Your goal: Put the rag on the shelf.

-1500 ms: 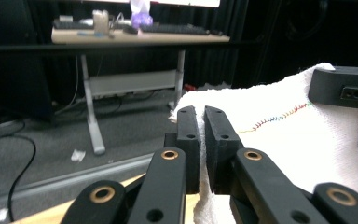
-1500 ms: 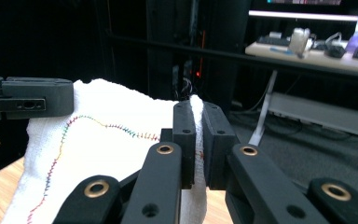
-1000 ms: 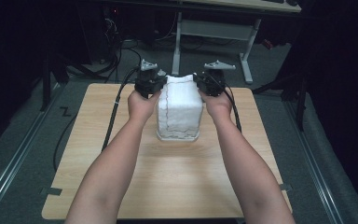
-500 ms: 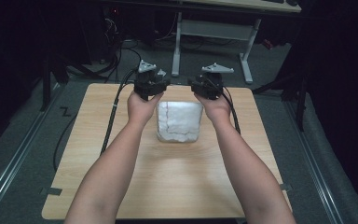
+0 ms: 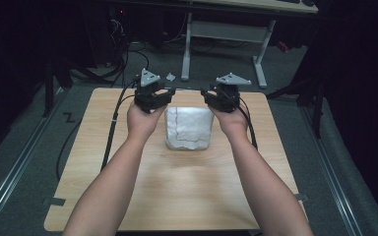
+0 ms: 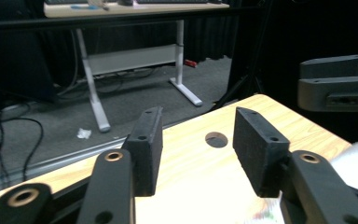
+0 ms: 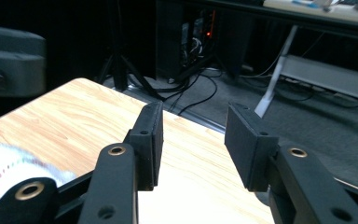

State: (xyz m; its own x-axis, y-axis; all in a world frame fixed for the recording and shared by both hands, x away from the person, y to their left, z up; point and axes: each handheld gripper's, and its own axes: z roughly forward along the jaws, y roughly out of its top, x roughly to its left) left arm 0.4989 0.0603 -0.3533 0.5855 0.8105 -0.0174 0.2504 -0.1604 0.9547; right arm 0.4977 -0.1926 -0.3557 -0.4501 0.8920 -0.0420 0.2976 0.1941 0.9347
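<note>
1. Both grippers have drawn apart from the folded white cloth [image 5: 189,128] since a second ago, when they sat pressed against its far corners and held that end raised; it now lies flat.
2. On the left gripper [image 5: 153,96] the fingers [image 6: 145,148] have just been opening and stand spread, with bare table [image 5: 177,191] showing between them in the left gripper view.
3. On the right gripper [image 5: 220,97] the fingers [image 7: 249,144] have likewise just been opening and stand wide apart, nothing between them.
4. That cloth rests on the wooden table a little beyond its middle, between the two hands, touching neither gripper.
5. Each gripper hovers just beside a far corner of the cloth, the left one to its left, the right one to its right.
6. From the left gripper view, a round hole [image 6: 216,139] in the tabletop lies ahead, and an edge of the cloth shows at lower right.
</note>
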